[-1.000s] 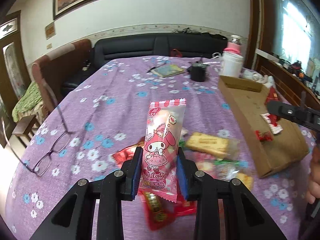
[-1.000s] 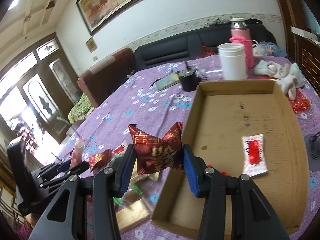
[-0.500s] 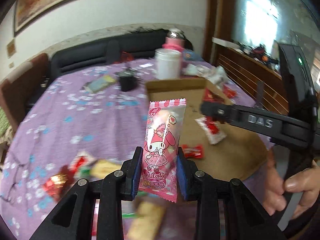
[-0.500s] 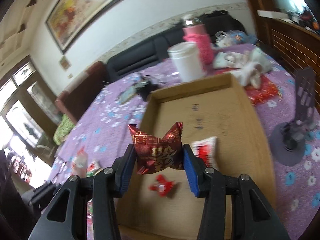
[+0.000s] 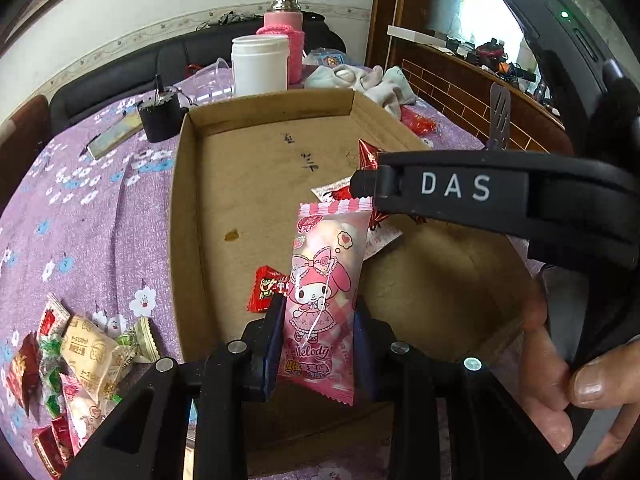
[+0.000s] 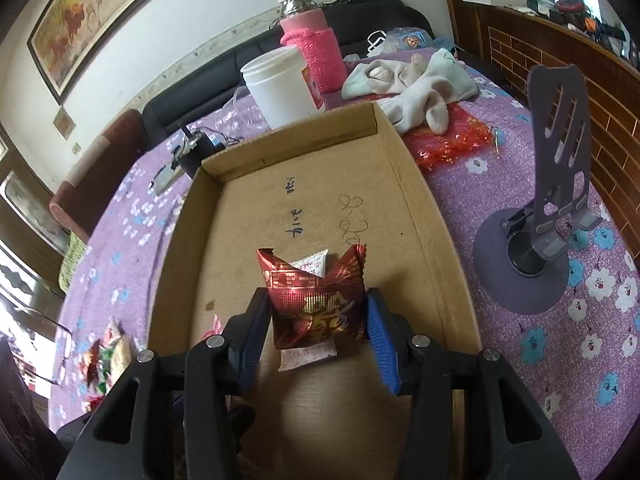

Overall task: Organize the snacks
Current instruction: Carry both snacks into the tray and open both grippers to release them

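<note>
My left gripper (image 5: 318, 316) is shut on a pink My Melody snack packet (image 5: 324, 292) and holds it upright over the near part of the cardboard tray (image 5: 182, 208). My right gripper (image 6: 318, 318) is shut on a dark red foil snack (image 6: 314, 300) above the tray (image 6: 424, 208); its arm crosses the left wrist view (image 5: 460, 192). A small red packet (image 5: 266, 288) and a white-and-red packet (image 6: 310, 264) lie in the tray. Several loose snacks (image 5: 88, 360) lie on the purple cloth left of the tray.
A white jar (image 6: 280, 88), a pink-sleeved flask (image 6: 312, 46), a black cup (image 5: 160, 114) and a heap of socks (image 6: 416, 84) stand behind the tray. A grey phone stand (image 6: 548, 220) is to its right. Glasses (image 6: 48, 352) lie at far left.
Both grippers have swung from the snack pile to over the tray, each still holding its packet. The right gripper now sits lower and nearer the tray floor.
</note>
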Motion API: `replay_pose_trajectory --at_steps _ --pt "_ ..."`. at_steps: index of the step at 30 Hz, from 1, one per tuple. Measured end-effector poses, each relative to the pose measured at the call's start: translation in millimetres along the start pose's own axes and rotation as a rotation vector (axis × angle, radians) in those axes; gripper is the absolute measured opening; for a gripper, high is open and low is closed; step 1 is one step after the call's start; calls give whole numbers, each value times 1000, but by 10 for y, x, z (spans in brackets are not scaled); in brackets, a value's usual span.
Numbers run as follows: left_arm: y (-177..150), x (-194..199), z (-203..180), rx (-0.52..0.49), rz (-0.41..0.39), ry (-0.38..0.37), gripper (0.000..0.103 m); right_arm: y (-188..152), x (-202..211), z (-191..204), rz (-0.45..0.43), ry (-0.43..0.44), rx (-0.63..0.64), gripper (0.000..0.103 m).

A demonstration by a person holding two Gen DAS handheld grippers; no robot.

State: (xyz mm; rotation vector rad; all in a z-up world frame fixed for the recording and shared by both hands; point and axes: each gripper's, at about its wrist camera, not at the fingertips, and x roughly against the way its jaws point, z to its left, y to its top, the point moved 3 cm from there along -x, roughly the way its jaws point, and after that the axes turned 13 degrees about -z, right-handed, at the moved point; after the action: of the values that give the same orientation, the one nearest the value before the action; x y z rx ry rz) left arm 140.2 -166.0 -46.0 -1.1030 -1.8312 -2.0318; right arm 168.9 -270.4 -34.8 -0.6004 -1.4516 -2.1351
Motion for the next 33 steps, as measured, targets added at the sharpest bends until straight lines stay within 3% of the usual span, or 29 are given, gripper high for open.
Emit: replay_pose_trajectory --at_steps 14,18,33 --pt "-41 -39 25 -19 -2 5 34 4 10 40 -9 3 3 55" --pt "-25 -17 56 -3 -9 1 50 31 59 24 -30 1 -3 55" --pt "35 289 189 46 -46 24 50 127 251 101 -106 58 -20 56"
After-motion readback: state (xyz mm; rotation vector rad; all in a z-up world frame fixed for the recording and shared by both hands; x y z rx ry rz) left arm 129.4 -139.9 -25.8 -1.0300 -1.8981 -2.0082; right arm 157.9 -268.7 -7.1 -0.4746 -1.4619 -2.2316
